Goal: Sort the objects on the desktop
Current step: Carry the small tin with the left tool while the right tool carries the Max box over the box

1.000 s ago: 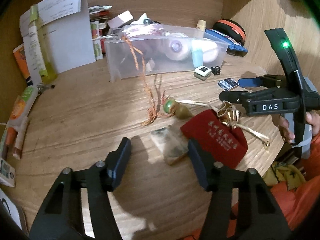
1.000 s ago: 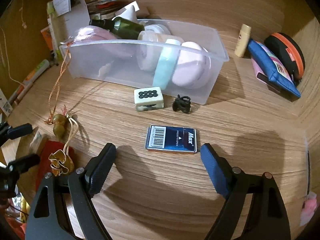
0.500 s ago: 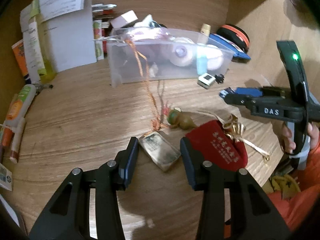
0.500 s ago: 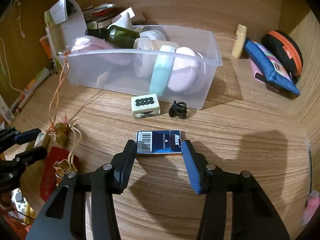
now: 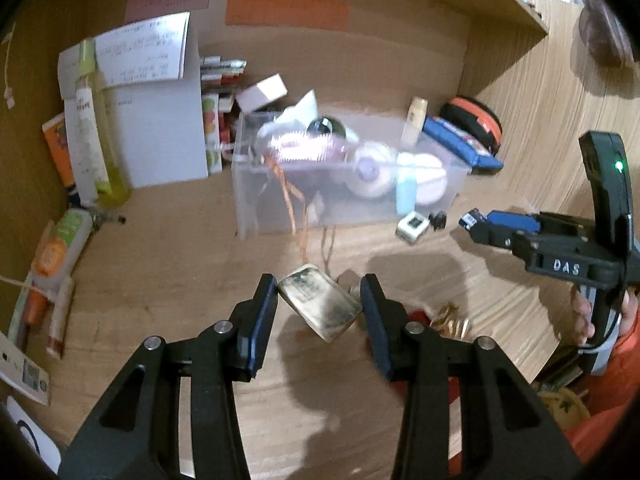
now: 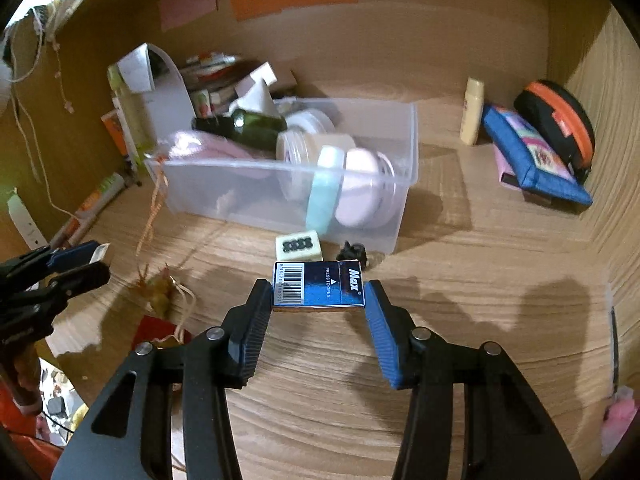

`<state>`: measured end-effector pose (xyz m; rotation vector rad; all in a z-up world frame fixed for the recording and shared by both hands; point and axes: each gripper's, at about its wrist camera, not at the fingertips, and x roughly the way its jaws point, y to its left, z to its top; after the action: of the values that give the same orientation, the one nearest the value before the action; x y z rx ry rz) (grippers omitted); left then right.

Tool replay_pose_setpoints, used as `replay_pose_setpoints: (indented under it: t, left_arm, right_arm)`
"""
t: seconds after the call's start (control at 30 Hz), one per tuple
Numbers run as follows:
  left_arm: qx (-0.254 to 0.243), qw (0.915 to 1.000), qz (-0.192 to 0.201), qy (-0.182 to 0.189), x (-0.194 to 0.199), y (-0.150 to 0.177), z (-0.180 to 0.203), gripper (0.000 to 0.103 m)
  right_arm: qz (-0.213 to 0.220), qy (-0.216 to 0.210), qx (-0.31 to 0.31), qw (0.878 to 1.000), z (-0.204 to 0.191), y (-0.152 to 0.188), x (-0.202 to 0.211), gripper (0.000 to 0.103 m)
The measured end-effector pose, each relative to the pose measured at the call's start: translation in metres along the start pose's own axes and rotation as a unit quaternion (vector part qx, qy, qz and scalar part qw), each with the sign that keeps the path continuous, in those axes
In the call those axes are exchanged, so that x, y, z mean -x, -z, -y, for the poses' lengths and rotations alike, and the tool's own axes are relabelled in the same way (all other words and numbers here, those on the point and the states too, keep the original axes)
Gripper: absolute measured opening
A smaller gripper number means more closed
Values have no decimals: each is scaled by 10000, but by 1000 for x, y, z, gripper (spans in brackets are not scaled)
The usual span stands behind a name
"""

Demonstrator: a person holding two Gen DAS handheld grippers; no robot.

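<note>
My left gripper [image 5: 319, 300] is shut on a small flat pale card-like packet [image 5: 318, 307] and holds it off the wooden desk, tilted. My right gripper [image 6: 318, 294] is shut on a blue staple box [image 6: 319, 287] with a barcode, lifted above the desk. Behind both stands a clear plastic bin [image 6: 280, 196] with jars, a dark bottle and a pink item; an orange cord [image 5: 294, 196] hangs over its corner. The right gripper [image 5: 476, 227] shows at the right of the left wrist view, the left gripper [image 6: 86, 262] at the left of the right wrist view.
A white mahjong-like tile [image 6: 299, 245] and a black clip [image 6: 353, 253] lie before the bin. A red pouch [image 6: 158, 330] with gold cord and a green bead charm [image 6: 160, 292] lie near the front edge. Blue pouch [image 6: 532, 156], round black-orange case [image 6: 558, 120], tubes [image 5: 56, 248] and papers line the sides.
Both grippers closed on their objects, the left on the pale packet and the right on the blue box, and then lifted them off the desk.
</note>
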<state>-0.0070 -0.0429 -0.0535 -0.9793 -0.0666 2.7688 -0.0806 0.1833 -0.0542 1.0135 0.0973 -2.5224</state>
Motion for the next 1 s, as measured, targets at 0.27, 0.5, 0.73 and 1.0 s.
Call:
replay_pose_setpoints:
  t: [0.27,0.5,0.73,1.0]
  left_arm:
    - [84,9990,419,124,0,-33,3,42]
    - [8,9976,614,325,-8,-61,14,42]
    - [-169,9966,651,467,-29,-83,30,42]
    - [-190,9976,435,513,-58,-98,40,42]
  right_arm:
    - [371,-82,43,9993,2,-18,19,44]
    - [476,-190,-23,9987,8,-27,18,44]
    - [508,-224,-59,9984,20,-41,11,44]
    - [467,-260,-81,9985,34,-44,1,44]
